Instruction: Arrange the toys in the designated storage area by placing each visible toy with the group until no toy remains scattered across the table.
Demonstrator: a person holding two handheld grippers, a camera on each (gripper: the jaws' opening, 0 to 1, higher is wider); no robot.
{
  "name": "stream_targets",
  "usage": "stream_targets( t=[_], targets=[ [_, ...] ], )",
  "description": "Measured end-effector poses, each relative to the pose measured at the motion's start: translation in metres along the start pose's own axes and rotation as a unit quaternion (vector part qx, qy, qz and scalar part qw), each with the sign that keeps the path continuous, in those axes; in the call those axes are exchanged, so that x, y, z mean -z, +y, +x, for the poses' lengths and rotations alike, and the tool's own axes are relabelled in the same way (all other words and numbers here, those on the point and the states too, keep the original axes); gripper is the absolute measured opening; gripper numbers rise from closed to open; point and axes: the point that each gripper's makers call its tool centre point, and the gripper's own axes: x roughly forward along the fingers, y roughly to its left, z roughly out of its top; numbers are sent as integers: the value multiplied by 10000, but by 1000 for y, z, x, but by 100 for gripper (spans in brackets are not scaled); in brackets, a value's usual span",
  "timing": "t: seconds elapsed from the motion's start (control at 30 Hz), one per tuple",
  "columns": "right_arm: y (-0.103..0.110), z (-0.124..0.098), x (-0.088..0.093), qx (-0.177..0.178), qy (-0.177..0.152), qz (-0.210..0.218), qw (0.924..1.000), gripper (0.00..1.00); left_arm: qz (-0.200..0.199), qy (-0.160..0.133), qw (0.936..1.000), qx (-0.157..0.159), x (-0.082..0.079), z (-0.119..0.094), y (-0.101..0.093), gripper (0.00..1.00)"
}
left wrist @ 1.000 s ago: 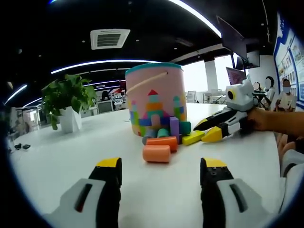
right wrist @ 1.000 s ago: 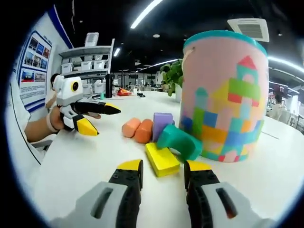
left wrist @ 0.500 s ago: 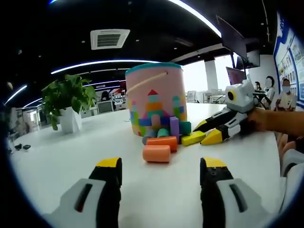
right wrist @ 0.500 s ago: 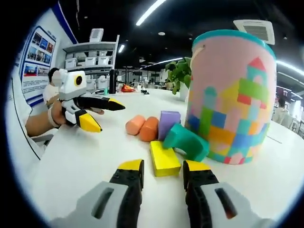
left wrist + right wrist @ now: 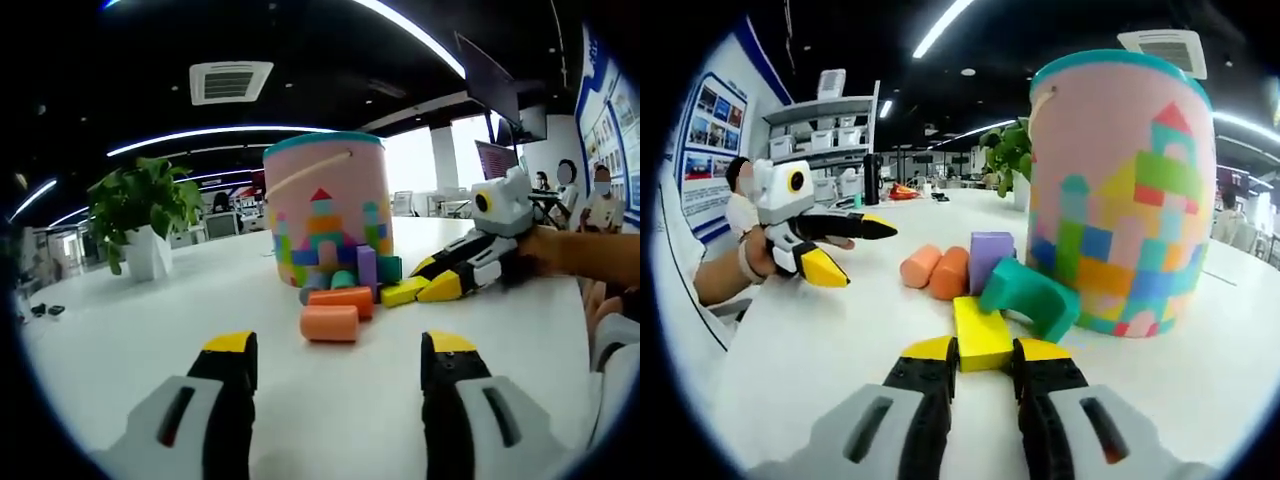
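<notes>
A yellow block (image 5: 983,335) lies on the white table (image 5: 820,340), pinched at its near end between the jaws of the right gripper (image 5: 984,352). It sits just beside a teal arch (image 5: 1030,296) at the foot of the pink bucket (image 5: 1118,190), with a purple block (image 5: 987,260) and two orange cylinders (image 5: 936,271) close behind. The grip looks centred; a straight lift, kept level, should clear the arch, which nearly touches the block's far corner. The left gripper (image 5: 338,368) hovers spread and empty over bare table, well apart from the pile. Open room lies on the side of the block away from the bucket; the bucket wall crowds the other.
</notes>
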Motion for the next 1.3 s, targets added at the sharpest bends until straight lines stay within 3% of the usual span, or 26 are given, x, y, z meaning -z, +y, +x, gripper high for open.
stream_targets(
  t=[0.17, 0.4, 0.53, 0.7, 1.13, 1.3],
  targets=[
    [1, -2, 1, 17, 5, -33, 10000, 22, -10, -3, 10000, 1, 0, 0, 0, 68],
    [8, -22, 5, 119, -32, -196, 9997, 21, -10, -3, 10000, 11, 0, 0, -1, 68],
    [20, -29, 2, -94, -142, 40, 9998, 21, -2, -5, 10000, 10, 0, 0, -1, 68],
    [34, -30, -3, -271, -282, -92, 9992, 21, -2, 0, 10000, 2, 1, 0, -2, 68],
    [33, -35, -13, -70, -522, -111, 9985, 20, 9, -2, 10000, 12, 0, -1, -3, 67],
    [28, -42, -26, -15, -836, -46, 9965, 20, 14, -1, 10000, 20, 0, -1, -3, 67]
  ],
)
